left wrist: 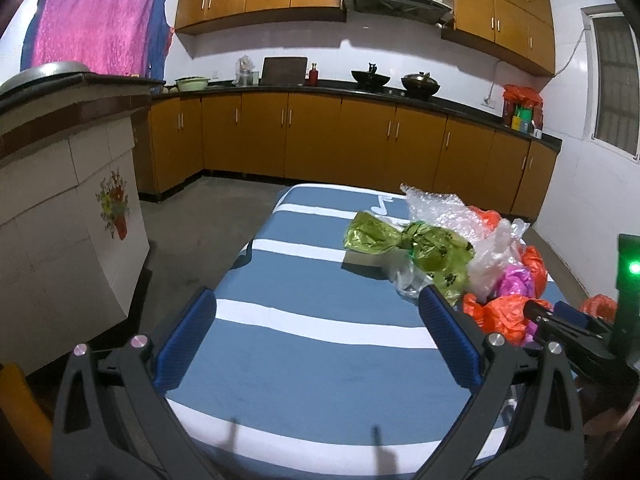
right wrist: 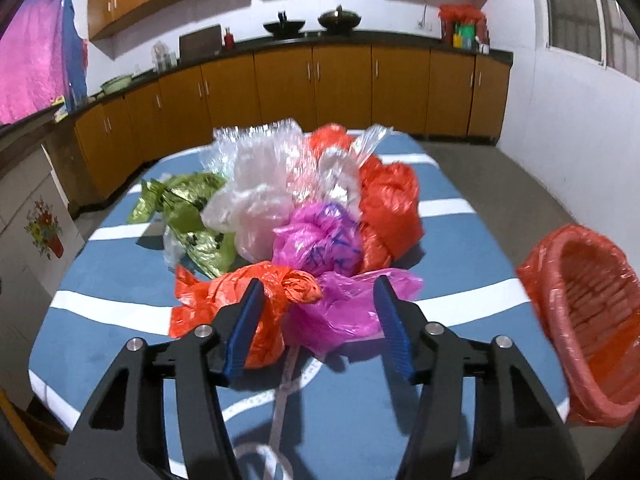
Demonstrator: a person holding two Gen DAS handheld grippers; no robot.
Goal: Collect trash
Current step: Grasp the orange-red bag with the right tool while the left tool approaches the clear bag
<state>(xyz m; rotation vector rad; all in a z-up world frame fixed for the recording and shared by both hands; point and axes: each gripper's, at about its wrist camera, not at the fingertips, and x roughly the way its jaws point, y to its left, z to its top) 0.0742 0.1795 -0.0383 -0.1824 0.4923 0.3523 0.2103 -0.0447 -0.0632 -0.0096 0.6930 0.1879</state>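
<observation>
My left gripper (left wrist: pixel 316 336) hangs over the counter (left wrist: pixel 304 272), which has a blue cloth with white stripes, and its fingers (left wrist: pixel 188 340) are spread wide with nothing between them. The heap of crumpled plastic bags (left wrist: pixel 472 256) lies ahead and to the right of it, near the right finger.

My right gripper (right wrist: pixel 320 320) is low over the same counter (right wrist: pixel 120 280), at the near edge of the heap. Its fingers (right wrist: pixel 244 324) are released and apart. The left finger lies against the orange bag (right wrist: pixel 248 300), whose knot sits in the gap; the right finger stands in front of the pink bag (right wrist: pixel 340 308). They do not grasp either bag. Behind them lie a second pink bag (right wrist: pixel 320 240), a clear bag (right wrist: pixel 260 184), a green bag (right wrist: pixel 188 216) and a big orange bag (right wrist: pixel 392 204). The basket (right wrist: pixel 592 312), lined with an orange bag, stands to the right of the heap, at the counter's edge.
</observation>
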